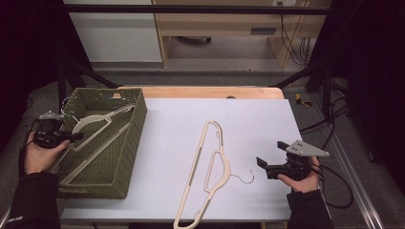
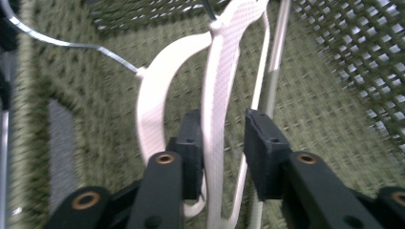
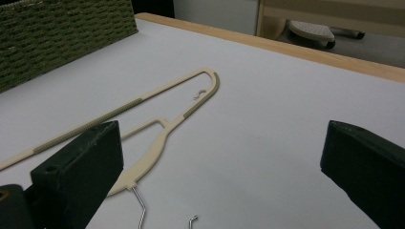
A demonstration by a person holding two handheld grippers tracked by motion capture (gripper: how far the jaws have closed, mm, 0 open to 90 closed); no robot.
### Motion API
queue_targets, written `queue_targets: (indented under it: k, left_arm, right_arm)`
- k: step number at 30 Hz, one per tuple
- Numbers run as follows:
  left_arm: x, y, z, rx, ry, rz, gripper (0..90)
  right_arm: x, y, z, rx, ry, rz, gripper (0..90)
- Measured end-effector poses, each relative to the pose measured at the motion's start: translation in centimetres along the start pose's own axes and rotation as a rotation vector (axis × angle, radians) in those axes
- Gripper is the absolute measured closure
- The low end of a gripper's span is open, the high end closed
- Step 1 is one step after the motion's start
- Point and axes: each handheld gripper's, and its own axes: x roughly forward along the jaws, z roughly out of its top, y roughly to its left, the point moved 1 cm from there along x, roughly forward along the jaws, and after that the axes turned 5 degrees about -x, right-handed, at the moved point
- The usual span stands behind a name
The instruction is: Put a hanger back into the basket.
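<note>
A cream hanger (image 1: 95, 121) with a wire hook lies inside the green woven basket (image 1: 138, 119) at the left of the table. My left gripper (image 1: 79, 137) reaches into the basket. In the left gripper view its jaws (image 2: 223, 143) straddle a bar of that hanger (image 2: 215, 95); the left pad sits close beside it and a gap shows at the right pad, so the gripper is open. A second cream hanger (image 1: 210, 167) lies flat on the white table (image 1: 248, 124). My right gripper (image 1: 271, 153) hovers to its right, open wide (image 3: 219, 162) and holding nothing, facing that hanger (image 3: 157, 143).
The basket's mesh walls (image 2: 363, 57) rise close around the left gripper. The basket's side (image 3: 57, 33) stands at the far left of the right gripper view. A wooden table edge (image 1: 210, 91) runs along the back, with furniture and cables on the floor beyond.
</note>
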Motion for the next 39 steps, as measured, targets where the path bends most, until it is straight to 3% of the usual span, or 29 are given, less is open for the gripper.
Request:
queue_targets:
  k: [3, 5, 10, 13, 15, 17, 23, 27, 32, 39]
  left_arm:
    - [0.0, 0.1, 0.0, -0.015, 0.021, 0.011, 57.6]
    - [0.1, 0.2, -0.1, -0.045, 0.044, 0.023, 54.9]
    - [-0.2, 0.2, -0.3, -0.069, 0.049, 0.047, 49.4]
    - [-0.9, 0.3, -0.3, -0.063, 0.040, 0.050, 46.8]
    - [-1.4, -0.2, -0.2, -0.067, -0.009, 0.033, 45.9]
    - [-2.2, -0.8, -0.1, -0.037, -0.037, 0.024, 44.9]
    - [-4.9, -4.4, 0.9, 0.042, -0.186, -0.037, 39.9]
    - [-6.3, -7.9, 1.2, 0.081, -0.308, -0.121, 33.5]
    - [-6.6, -12.0, 1.1, 0.142, -0.379, -0.188, 21.8]
    - [-6.2, -17.6, 0.3, 0.200, -0.438, -0.320, 15.9]
  right_arm:
    - [0.1, 0.0, 0.0, 0.001, 0.002, 0.000, 1.3]
    - [0.1, 0.0, 0.0, -0.002, 0.003, 0.002, 1.3]
    - [0.0, 0.0, 0.0, 0.001, 0.000, 0.003, 1.3]
    - [0.0, 0.0, 0.0, 0.002, -0.001, 0.004, 1.3]
    - [0.0, 0.0, 0.0, 0.002, -0.001, 0.005, 1.4]
    - [0.0, 0.0, 0.0, 0.000, 0.001, 0.008, 1.4]
    - [-0.2, -0.1, 0.1, 0.010, -0.008, 0.003, 1.4]
    - [-0.2, 0.0, 0.0, 0.007, -0.005, 0.005, 1.7]
    - [0.0, 0.1, 0.0, -0.003, -0.002, 0.009, 2.4]
    - [0.4, 0.5, -0.2, -0.015, 0.016, 0.027, 4.5]
